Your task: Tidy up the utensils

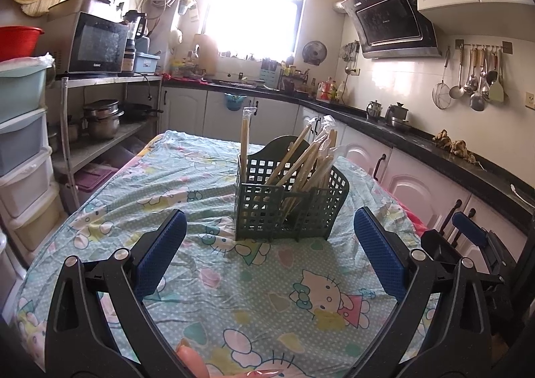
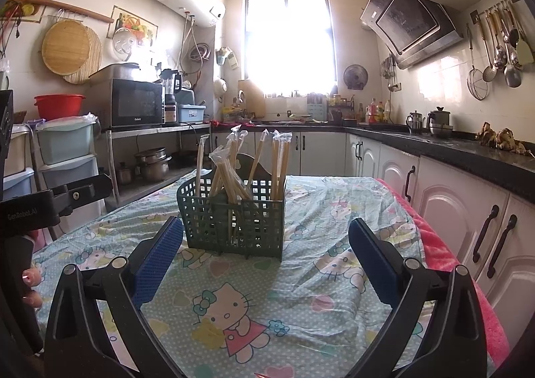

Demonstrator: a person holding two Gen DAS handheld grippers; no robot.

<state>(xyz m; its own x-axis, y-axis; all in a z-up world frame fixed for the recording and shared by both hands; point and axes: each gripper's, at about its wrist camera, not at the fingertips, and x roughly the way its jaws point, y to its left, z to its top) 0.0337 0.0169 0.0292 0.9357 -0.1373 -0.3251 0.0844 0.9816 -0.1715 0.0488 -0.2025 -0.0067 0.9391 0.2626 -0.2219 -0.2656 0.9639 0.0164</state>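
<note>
both hand-held grippers, left (image 1: 269, 246) and right (image 2: 265, 244), gape released, empty, hovering just short of the green utensil basket (image 1: 287, 207) of wrapped chopsticks (image 1: 311, 157) on the counter (image 1: 207, 177).

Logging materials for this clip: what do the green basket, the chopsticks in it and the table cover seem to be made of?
Green basket: looks like moulded matte plastic, with an even square grid and thin dividers. Chopsticks: pale bamboo or wood, each in a clear shiny wrapper, probably plastic film, crinkled at the top. Table cover: soft printed fabric, likely cotton, creased and draping over the edge.
</note>
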